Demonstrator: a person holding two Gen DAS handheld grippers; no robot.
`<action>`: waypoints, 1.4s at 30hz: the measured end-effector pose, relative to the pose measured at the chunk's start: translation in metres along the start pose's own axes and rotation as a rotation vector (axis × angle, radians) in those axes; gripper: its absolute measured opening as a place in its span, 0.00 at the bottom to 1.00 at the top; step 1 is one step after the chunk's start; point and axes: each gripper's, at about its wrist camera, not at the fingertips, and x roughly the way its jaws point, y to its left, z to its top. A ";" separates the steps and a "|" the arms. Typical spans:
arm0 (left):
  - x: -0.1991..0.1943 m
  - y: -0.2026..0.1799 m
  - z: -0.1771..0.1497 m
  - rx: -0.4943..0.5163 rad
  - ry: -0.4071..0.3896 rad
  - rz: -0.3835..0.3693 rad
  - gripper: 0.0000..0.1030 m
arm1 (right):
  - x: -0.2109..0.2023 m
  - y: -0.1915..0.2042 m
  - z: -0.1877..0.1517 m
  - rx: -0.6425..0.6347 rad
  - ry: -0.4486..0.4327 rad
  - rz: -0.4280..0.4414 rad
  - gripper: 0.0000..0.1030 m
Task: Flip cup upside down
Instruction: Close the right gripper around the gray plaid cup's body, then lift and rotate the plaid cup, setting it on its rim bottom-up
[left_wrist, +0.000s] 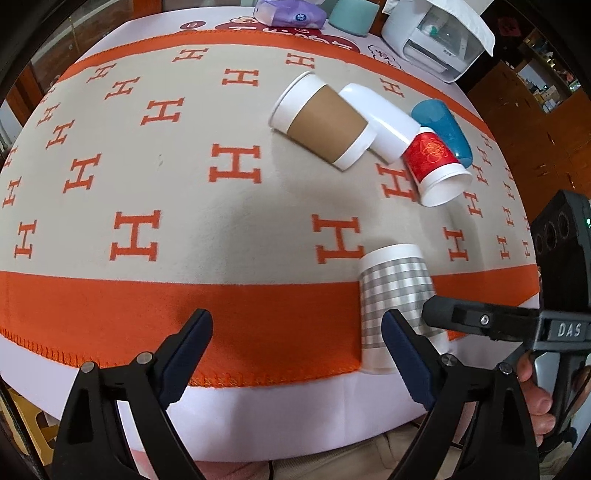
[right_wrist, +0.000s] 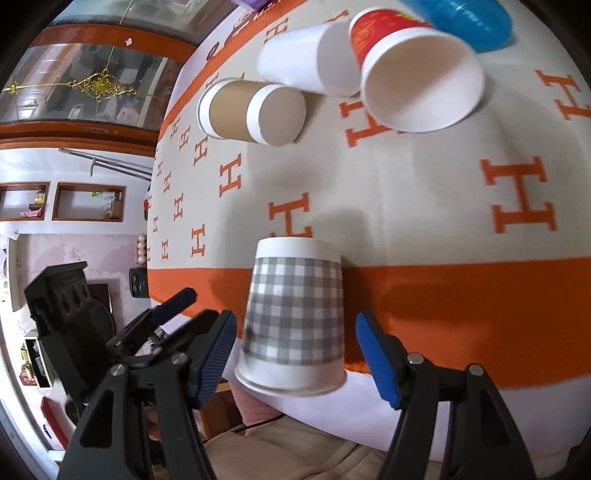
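A: Where's the gingham cup (right_wrist: 295, 317)?

B: Near edge of the table, on the orange border of the H-pattern cloth (right_wrist: 424, 184). Mouth down, base up, rim sitting partly over the cloth's front hem. Looks slightly blurred in both views.

A: Right gripper (right_wrist: 295, 354)?

B: Jaws spread wide, one blue pad either side of the cup, clear gap on both sides. Not holding anything.

A: Left gripper (left_wrist: 297, 347)?

B: Also wide open, nothing in it. Aimed over the orange border, just left of the cup (left_wrist: 397, 306). Its right finger overlaps the cup's lower side in the left wrist view; can't tell if they touch.

A: Other cups?

B: Four lying on their sides further back, bunched together: kraft-sleeve paper cup (left_wrist: 323, 120), plain white cup (left_wrist: 380, 120), red printed cup (left_wrist: 437, 166), blue plastic cup (left_wrist: 443, 125). Well apart from the gingham one.

A: Background?

B: White printer (left_wrist: 436, 37) and a purple tissue pack (left_wrist: 290, 13) at the far edge.
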 end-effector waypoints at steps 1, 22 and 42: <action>0.002 0.002 0.000 -0.001 0.006 -0.006 0.89 | 0.002 0.000 0.001 0.003 0.006 0.004 0.65; 0.008 0.009 0.000 -0.011 -0.033 -0.009 0.89 | -0.017 -0.003 0.007 -0.051 -0.192 -0.023 0.60; 0.002 0.007 -0.003 -0.048 -0.197 0.040 0.89 | 0.002 0.022 -0.052 -0.668 -0.638 -0.320 0.60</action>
